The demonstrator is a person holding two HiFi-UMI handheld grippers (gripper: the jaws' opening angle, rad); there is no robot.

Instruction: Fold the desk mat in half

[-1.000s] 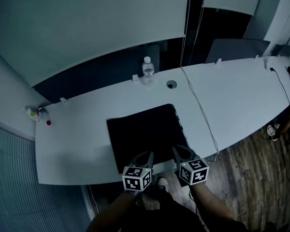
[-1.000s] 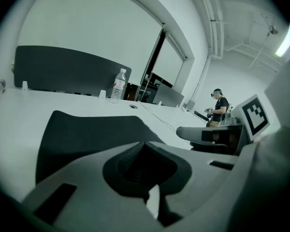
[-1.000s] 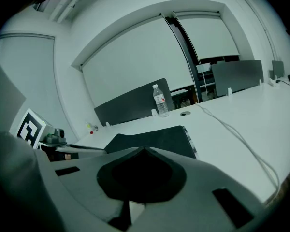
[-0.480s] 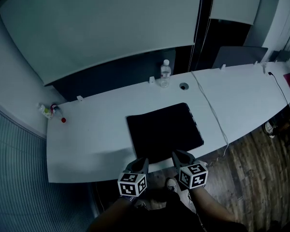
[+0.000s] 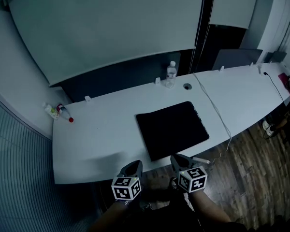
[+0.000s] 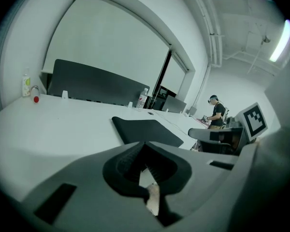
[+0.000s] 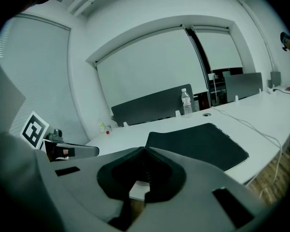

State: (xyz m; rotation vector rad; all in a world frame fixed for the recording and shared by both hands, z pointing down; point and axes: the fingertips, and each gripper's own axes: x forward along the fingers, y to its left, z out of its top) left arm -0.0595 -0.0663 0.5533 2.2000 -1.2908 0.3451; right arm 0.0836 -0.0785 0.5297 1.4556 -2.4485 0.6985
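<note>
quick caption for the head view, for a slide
Left gripper and right gripper, both shut and empty, hover off the near edge of the desk, black desk mat on it.

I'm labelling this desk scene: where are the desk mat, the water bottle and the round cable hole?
desk mat (image 5: 173,128), head view, middle of its dark top surface.
water bottle (image 5: 171,75), head view, its clear body.
cable hole (image 5: 187,86), head view, its centre.
</note>
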